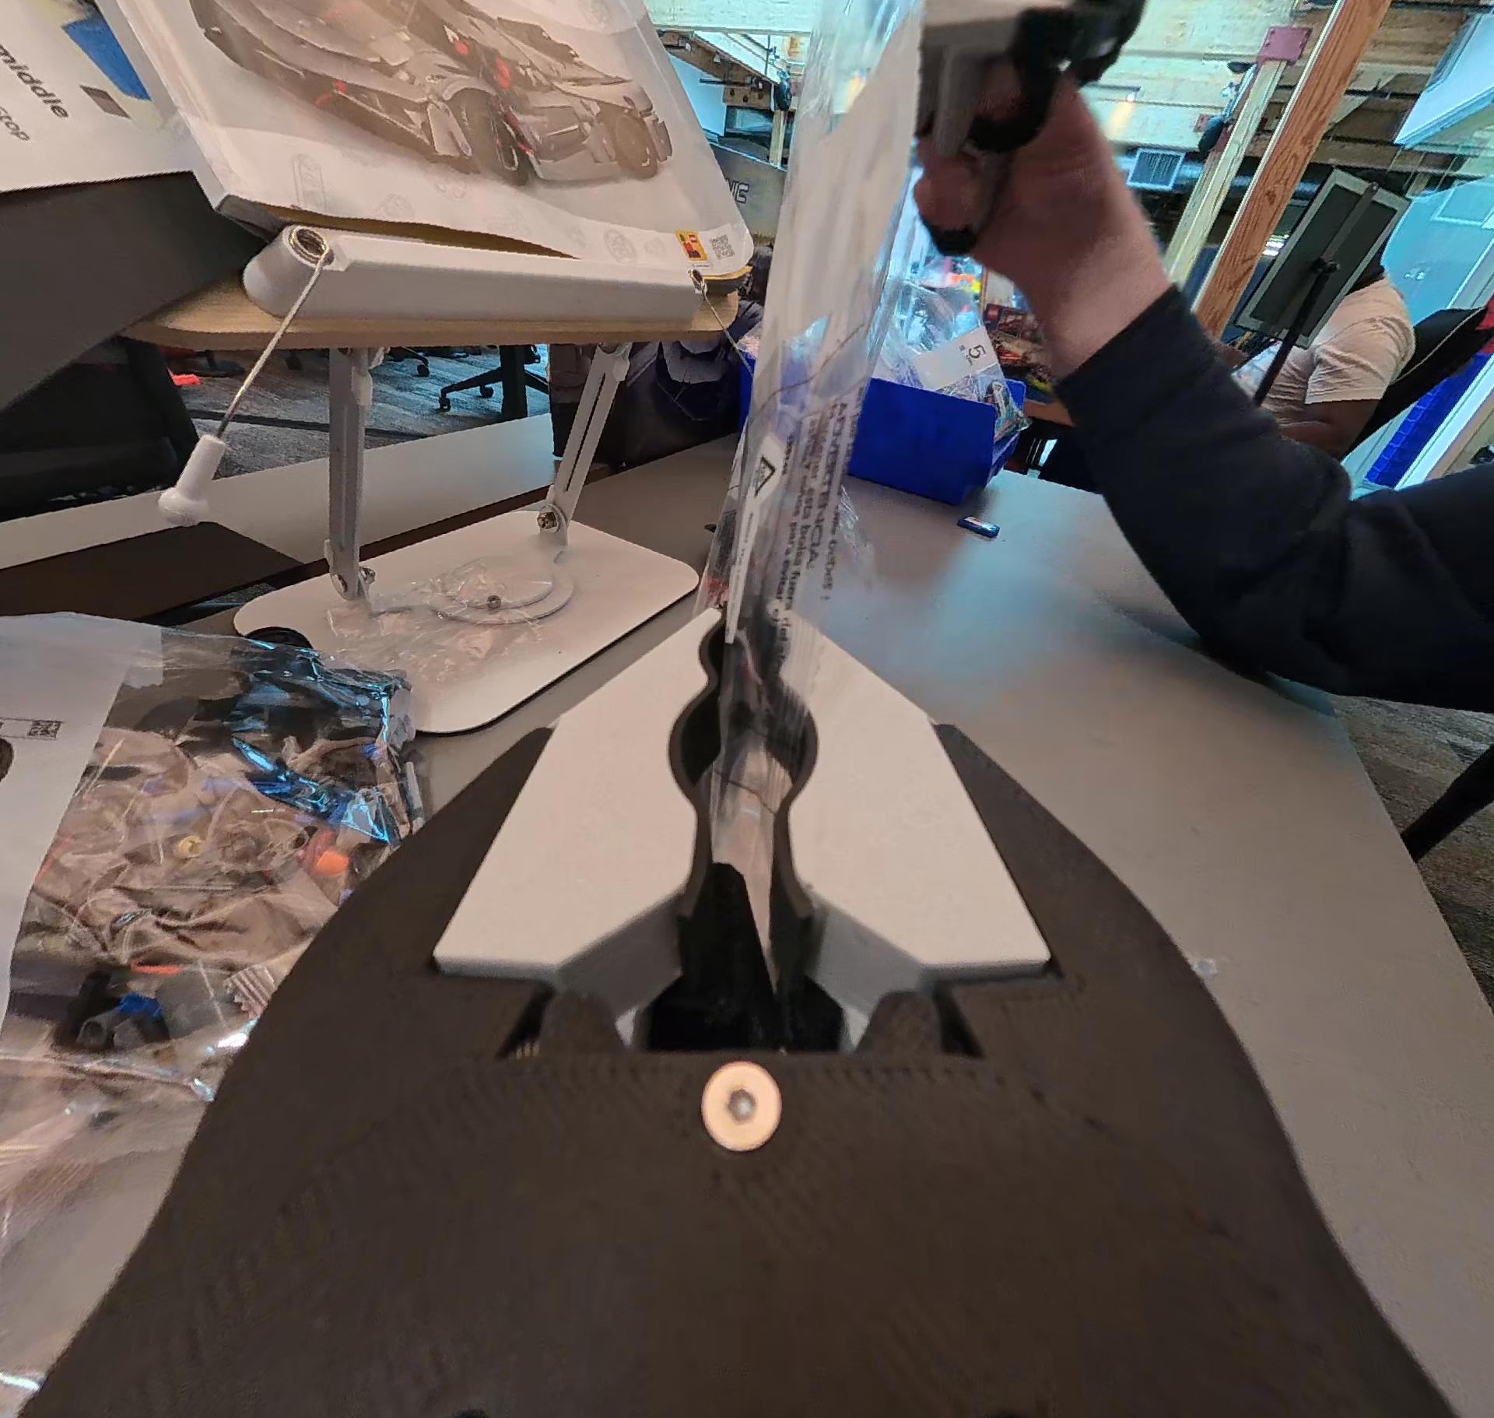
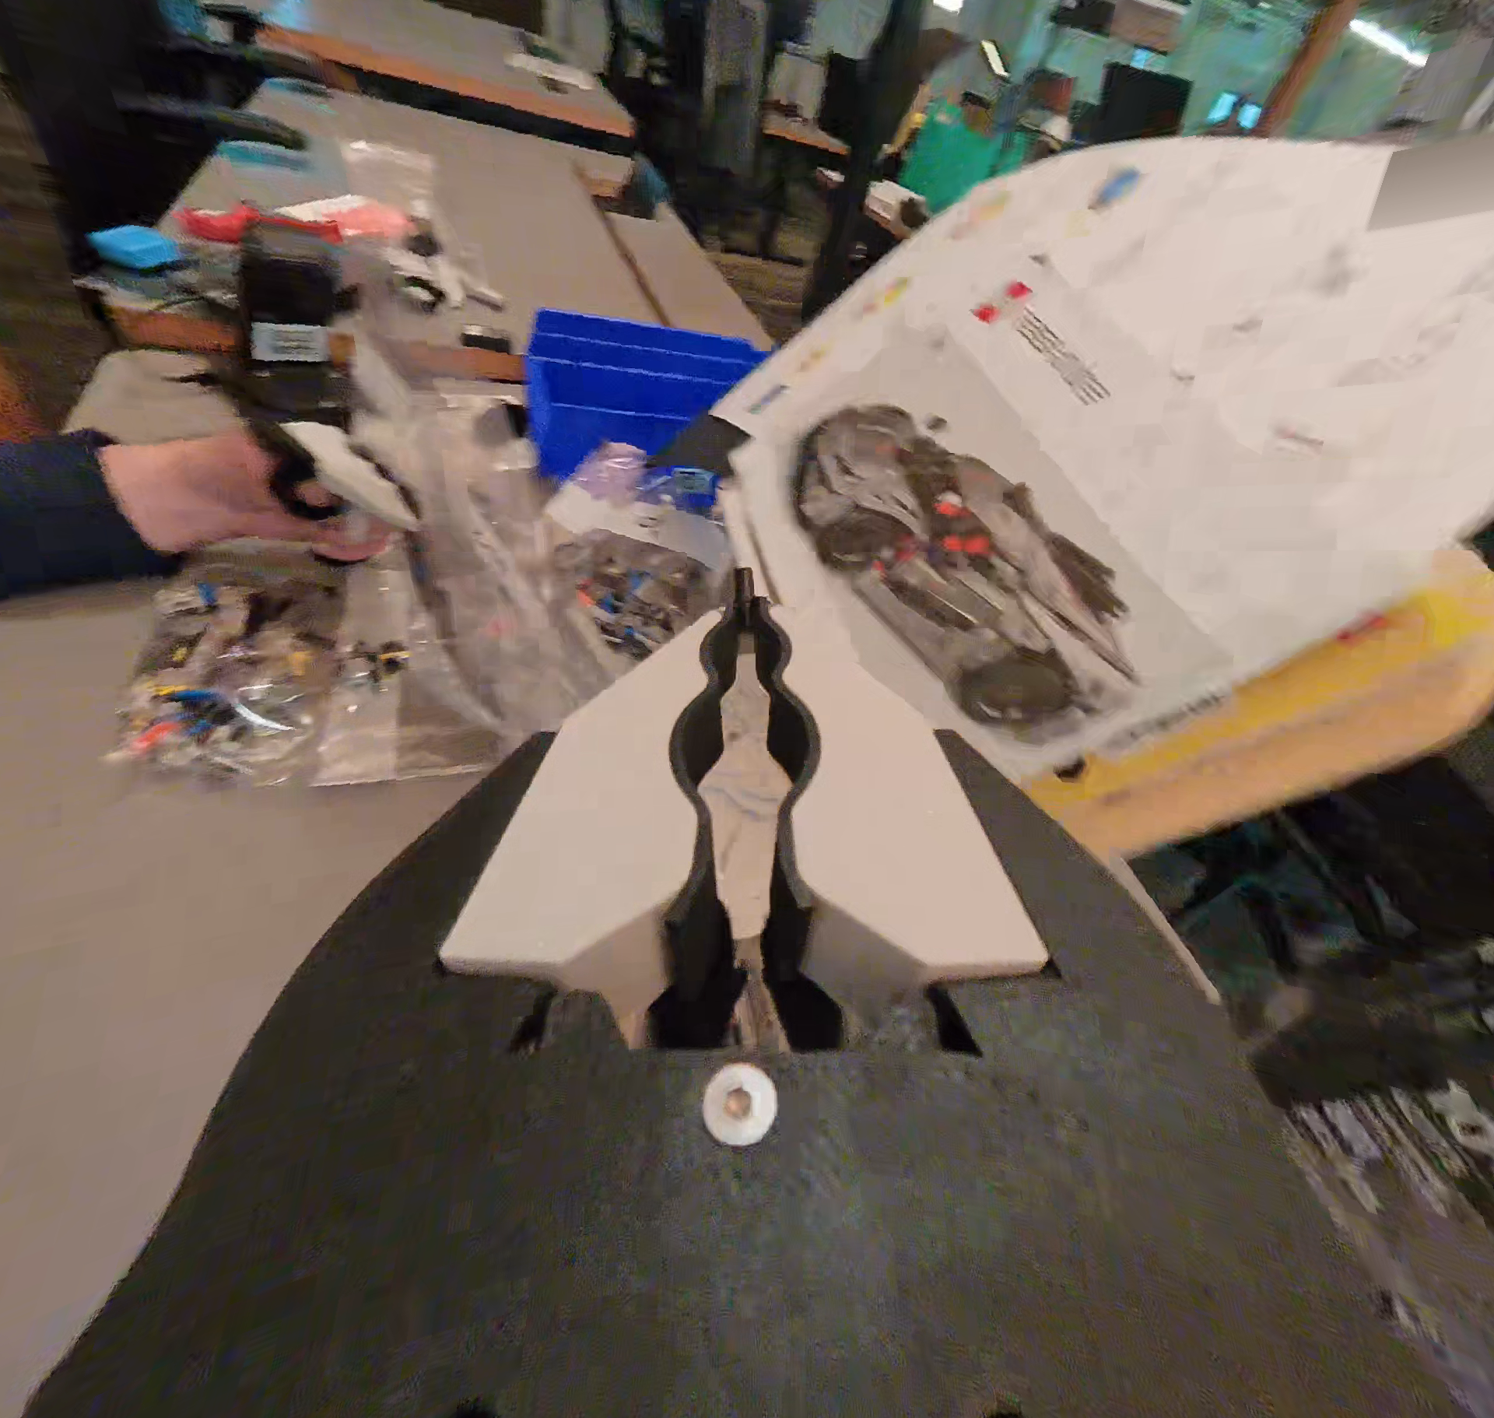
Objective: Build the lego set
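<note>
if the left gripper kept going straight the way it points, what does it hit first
Probably the white base of the book stand, just ahead and slightly left of the left gripper, which is shut on a clear plastic bag; depth is unclear.

The bag (image 1: 816,376) is thin, clear, shiny plastic. The fingers (image 1: 598,805) are smooth, dull grey plastic on a rough black body (image 1: 728,1258) with fine lines — one shiny metal screw (image 1: 741,1106). The booklet (image 1: 420,85) is paper. The surface (image 1: 1051,732) is smooth, matt grey.
</note>
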{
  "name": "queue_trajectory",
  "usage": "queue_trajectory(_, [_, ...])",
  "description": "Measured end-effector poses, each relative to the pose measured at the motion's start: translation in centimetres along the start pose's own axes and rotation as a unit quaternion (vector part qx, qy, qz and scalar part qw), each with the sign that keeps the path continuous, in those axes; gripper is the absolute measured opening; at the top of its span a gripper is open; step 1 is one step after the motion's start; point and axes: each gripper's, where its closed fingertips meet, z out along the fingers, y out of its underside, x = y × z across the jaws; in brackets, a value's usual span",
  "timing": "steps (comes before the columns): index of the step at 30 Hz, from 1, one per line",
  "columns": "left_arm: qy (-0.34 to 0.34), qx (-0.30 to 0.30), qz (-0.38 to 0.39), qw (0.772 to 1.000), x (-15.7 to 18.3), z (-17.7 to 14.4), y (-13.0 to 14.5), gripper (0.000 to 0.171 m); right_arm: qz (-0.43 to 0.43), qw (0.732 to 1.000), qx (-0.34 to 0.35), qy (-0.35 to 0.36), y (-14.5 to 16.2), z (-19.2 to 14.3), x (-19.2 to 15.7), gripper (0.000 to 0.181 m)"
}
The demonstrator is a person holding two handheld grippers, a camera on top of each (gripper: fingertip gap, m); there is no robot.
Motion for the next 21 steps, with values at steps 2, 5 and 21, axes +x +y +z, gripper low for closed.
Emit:
queue_trajectory(2, [-0.001, 0.001, -0.001, 1.000, -0.1, -0.1, 0.0, 0.002, -0.043, 0.998, -0.021, -0.047, -1.5, 1.8, -4.1, 0.001])
queue_trajectory(5, [-0.002, 0.002, -0.001, 1.000, -0.1, -0.1, -0.1, 0.002, -0.073, 0.991, -0.073, -0.080, -0.9, 4.6, -7.4, 0.001])
queue_trajectory(21, [0.002, 0.002, 0.002, 1.000, 0.1, -0.1, -0.2, 0.002, -0.073, 0.989, -0.121, -0.041, 0.6, 7.4, -7.2, 0.017])
